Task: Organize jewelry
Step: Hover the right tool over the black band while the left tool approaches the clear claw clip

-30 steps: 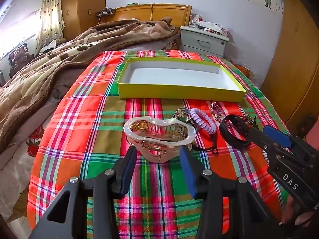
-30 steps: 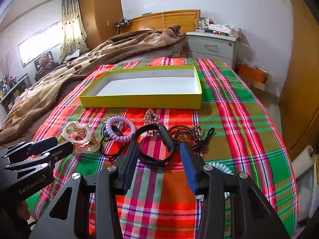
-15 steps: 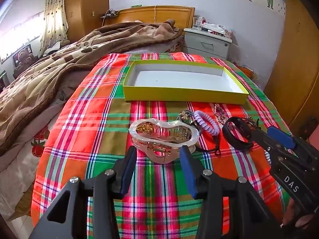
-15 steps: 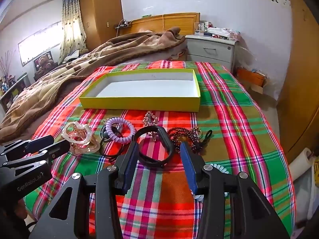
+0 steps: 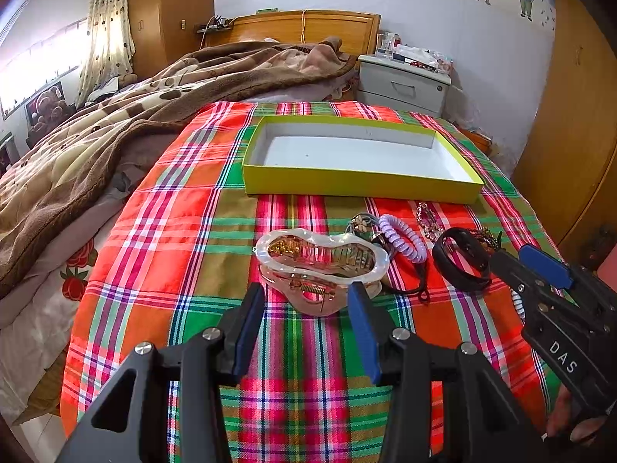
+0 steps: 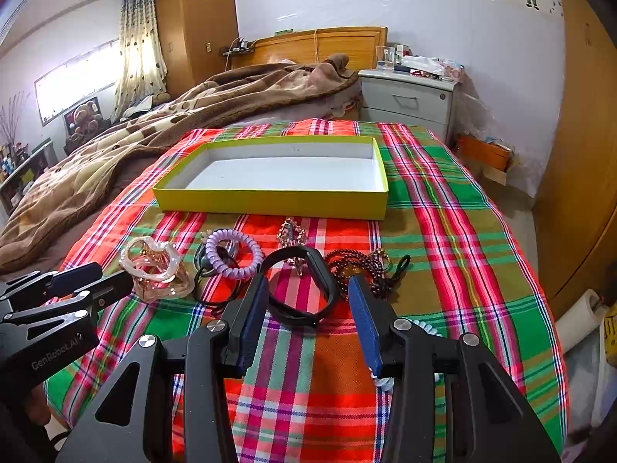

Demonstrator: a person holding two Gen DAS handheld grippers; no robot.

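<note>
An empty yellow box (image 5: 358,183) (image 6: 270,202) lies on the plaid cloth beyond a row of jewelry. A clear hair claw clip (image 5: 322,266) (image 6: 156,270) sits just ahead of my open left gripper (image 5: 306,305), whose fingers flank its near end without touching. Right of it lie a purple coil hair tie (image 5: 403,237) (image 6: 233,252), a black band (image 5: 461,258) (image 6: 304,289), a silver brooch (image 6: 292,235) and a dark bead bracelet (image 6: 356,268). My right gripper (image 6: 306,301) is open, with the black band between its tips.
A white coil tie (image 6: 422,328) lies under the right gripper's right finger. A brown blanket (image 5: 115,123) covers the bed at left. A grey nightstand (image 6: 408,96) stands behind, and a wooden wardrobe (image 5: 574,127) at right. The plaid cloth (image 5: 166,231) ends near me.
Both cameras have pulled back and risen slightly, so the box and jewelry sit a little lower in view. The jewelry has not moved and both grippers stay open.
</note>
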